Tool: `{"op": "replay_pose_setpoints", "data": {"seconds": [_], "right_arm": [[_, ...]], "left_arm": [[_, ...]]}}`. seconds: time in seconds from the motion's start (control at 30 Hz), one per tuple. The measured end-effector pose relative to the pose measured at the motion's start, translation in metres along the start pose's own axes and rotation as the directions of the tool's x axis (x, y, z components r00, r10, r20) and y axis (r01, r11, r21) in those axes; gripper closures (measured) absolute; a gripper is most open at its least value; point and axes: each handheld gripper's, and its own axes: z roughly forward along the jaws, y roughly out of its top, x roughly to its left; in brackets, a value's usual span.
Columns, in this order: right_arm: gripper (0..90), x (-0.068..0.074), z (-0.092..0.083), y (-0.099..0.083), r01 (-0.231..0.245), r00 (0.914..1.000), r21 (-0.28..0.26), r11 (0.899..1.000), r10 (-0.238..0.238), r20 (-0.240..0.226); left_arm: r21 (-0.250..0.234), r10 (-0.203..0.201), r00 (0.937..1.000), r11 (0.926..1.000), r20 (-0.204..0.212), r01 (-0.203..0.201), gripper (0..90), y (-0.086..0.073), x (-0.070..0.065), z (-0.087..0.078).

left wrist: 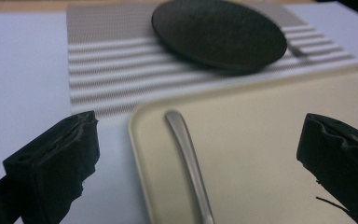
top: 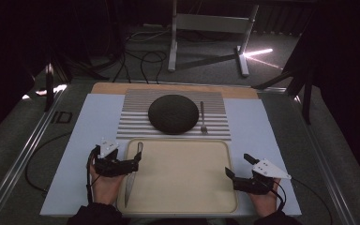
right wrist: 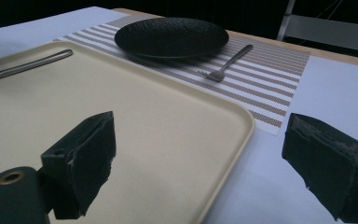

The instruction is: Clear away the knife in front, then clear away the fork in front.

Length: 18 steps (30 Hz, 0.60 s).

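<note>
Knife [top: 132, 174] lies on the tray [top: 183, 206], along tray's left edge, handle pointing toward the plate [top: 173, 114], blade toward the person. In left gripper view the handle [left wrist: 186, 154] runs up between the jaws but nothing touches it. Left gripper [top: 130, 164] sits over tray's left rim, right at the knife; jaws wide open, nothing held. Right gripper [top: 236, 167] is at tray's right rim, jaws open too, empty, pads apart w/ only tray corner [right wrist: 223, 140] and blue sheet between them.

Progress, judged: looks like a table-setting job. Fork [top: 203, 117] is already off the tray, lying on the mat [top: 136, 117] just right of the plate, tines toward tray. Plate sits mid-mat, beyond tray's far edge. Knife is prob the last item; still on the tray, not gripped. Left to do: grab knife, move it to the mat beside the plate. Rest of tray is bare.

Surface: striped mat behind tray, on a pale blue sheet [top: 84, 154] that spreads both sides of tray; strip of wood board [top: 122, 87] shows behind the mat. Grey tabletop around the sheet, metal rail [top: 23, 154] off tray's left.

Room: dark. Beyond the table, grey floor w/ cables [top: 140, 61] and a white metal stand [top: 206, 28]; a bright light streak on the floor at right.
</note>
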Motion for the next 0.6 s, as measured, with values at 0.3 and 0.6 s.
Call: {"op": "replay_pose_setpoints", "data": {"seconds": [0.3, 0.6], "right_arm": [[9.4, 0.000, 0.000, -0.001, 0.000, 1.0000, 0.002, 1.000, 0.000, 0.002], [9.4, 0.001, 0.000, -0.001, 0.003, 0.9999, 0.009, 1.000, -0.003, 0.012]], "left_arm": [[-0.044, 0.093, 0.9957, 0.9947, 0.003, -0.093, 0.1, 0.018, 0.029, -0.008], [-0.054, 0.101, 0.9947, 0.9935, 0.020, -0.100, 0.1, 0.018, 0.063, -0.011]]}}
